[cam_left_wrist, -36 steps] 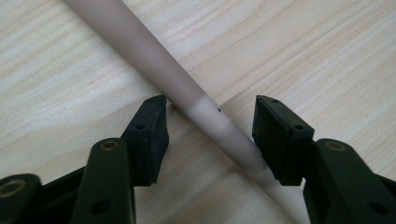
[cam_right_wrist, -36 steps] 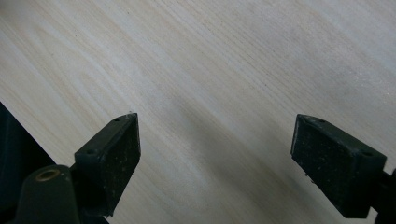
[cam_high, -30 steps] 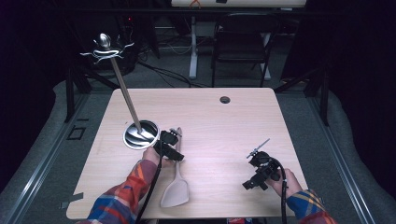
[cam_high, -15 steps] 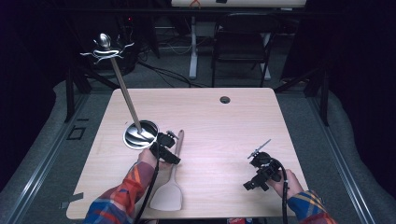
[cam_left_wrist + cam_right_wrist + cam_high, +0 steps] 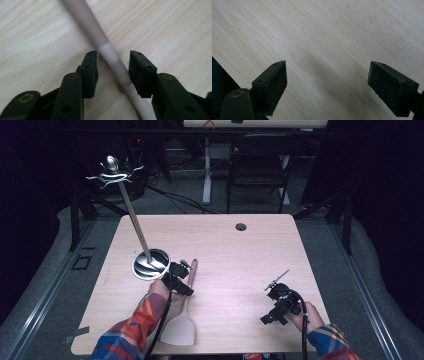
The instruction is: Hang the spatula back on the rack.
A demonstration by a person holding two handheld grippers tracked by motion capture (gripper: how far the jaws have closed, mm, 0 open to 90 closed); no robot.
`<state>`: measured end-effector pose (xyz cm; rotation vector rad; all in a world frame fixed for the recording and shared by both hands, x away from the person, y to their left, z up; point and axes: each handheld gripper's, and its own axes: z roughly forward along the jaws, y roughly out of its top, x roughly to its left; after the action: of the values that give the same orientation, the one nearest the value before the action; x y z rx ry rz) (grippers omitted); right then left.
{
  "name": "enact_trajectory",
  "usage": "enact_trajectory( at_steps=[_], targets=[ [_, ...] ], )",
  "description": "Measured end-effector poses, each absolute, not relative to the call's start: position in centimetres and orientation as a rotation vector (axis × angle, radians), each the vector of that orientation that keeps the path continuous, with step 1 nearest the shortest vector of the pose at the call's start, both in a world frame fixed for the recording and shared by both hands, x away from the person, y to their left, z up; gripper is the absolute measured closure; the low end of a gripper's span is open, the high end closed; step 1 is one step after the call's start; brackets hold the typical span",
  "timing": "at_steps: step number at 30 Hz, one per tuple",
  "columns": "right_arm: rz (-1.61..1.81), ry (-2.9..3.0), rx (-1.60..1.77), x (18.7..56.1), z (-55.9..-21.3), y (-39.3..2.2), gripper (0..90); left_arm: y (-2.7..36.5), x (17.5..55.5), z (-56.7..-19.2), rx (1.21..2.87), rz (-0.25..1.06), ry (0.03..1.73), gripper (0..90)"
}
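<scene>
Apparently mid-grasp, nothing lifted: pale wooden spatula [image 5: 183,310] flat on light wood worktop [image 5: 240,255], handle between the narrowed, unclamped jaws of left gripper [image 5: 113,58]; right gripper [image 5: 327,72] wide, empty, well apart.

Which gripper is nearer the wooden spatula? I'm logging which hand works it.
Left. The left gripper straddles the wooden spatula handle, jaws either side. The right gripper sits far off over bare table.
</scene>
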<state>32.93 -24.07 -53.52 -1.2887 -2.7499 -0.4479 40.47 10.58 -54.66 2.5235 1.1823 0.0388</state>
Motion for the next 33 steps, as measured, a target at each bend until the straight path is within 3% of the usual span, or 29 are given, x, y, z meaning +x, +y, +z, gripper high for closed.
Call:
enact_trajectory(
  at_steps=[5,17,21,27,33],
  targets=[
    [-0.444,-2.746,-1.283,32.9,-53.6,-24.0,15.3,9.7,40.3,-54.9,2.538,0.088,1.200,61.2],
    [-0.454,-2.745,-1.298,32.8,-53.5,-24.2,15.3,8.9,40.1,-54.6,2.547,0.048,1.135,72.2],
    [-0.413,-2.765,-1.271,32.9,-53.3,-24.3,15.4,9.0,39.9,-54.0,2.557,0.107,1.096,77.8],
    [-0.420,-2.762,-1.273,32.9,-53.4,-24.3,15.4,10.2,39.7,-52.5,2.478,0.214,1.057,77.8],
    [-0.436,-2.746,-1.288,32.9,-53.4,-24.4,15.4,13.2,38.2,-49.1,2.225,0.452,1.025,78.0]
  ],
)
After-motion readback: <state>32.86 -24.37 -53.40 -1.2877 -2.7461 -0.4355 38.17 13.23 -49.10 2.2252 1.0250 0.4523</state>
